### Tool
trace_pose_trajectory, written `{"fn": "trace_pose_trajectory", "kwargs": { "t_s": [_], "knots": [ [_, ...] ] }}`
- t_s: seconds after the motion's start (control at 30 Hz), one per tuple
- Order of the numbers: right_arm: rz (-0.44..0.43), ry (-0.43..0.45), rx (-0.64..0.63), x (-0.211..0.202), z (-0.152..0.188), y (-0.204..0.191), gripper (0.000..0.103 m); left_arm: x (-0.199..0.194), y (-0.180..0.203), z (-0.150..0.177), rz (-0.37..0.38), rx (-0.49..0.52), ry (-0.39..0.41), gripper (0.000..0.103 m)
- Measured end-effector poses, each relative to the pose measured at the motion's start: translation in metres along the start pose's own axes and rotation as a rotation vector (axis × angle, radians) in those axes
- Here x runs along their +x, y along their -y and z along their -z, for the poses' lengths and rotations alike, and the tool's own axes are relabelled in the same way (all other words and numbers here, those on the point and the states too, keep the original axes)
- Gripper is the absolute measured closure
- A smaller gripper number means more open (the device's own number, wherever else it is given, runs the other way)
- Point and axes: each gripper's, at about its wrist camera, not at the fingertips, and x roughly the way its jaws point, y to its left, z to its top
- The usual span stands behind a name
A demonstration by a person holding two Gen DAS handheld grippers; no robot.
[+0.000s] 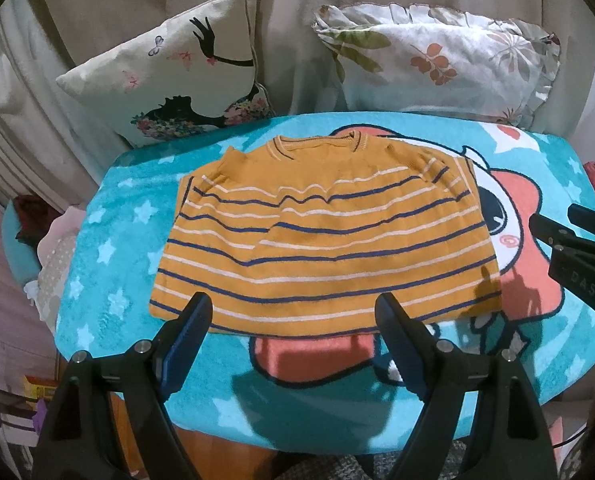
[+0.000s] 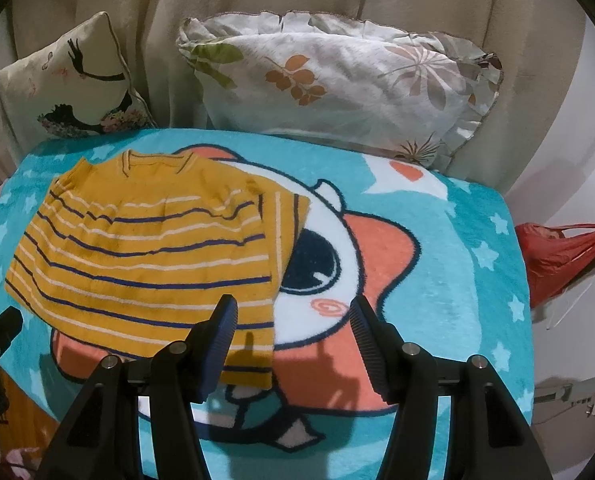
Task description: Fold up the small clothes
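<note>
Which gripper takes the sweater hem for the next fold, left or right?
Probably left. The left gripper is open, centred over the sweater hem. The right gripper is open too, but at the sweater's right corner, mostly over the blanket.

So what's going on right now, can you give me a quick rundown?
Left gripper and right gripper both open, holding nothing. Striped sweater flat on the blue blanket, sleeves tucked in. Nothing in the way.

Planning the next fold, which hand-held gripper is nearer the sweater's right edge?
Right. The right hand-held gripper straddles the sweater's right edge near the hem; the left hand-held gripper sits at mid-hem.
</note>
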Motion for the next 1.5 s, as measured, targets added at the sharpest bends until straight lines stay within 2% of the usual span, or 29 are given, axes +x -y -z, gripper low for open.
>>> {"fn": "trace_pose_trajectory", "kwargs": {
  "t_s": [0.43,1.2,1.5],
  "knots": [
    [0.0,-0.024,-0.003,0.009,0.0,-0.004,0.039,0.009,0.001,-0.001,-0.043,0.024,-0.015,0.02],
    [-0.005,-0.044,-0.012,0.014,0.004,-0.008,0.038,0.017,0.001,0.005,-0.005,0.013,-0.06,0.02],
    [-0.008,-0.054,-0.023,0.015,0.009,-0.013,0.037,0.02,-0.005,0.019,-0.001,-0.002,-0.079,0.02]
  ]
}}
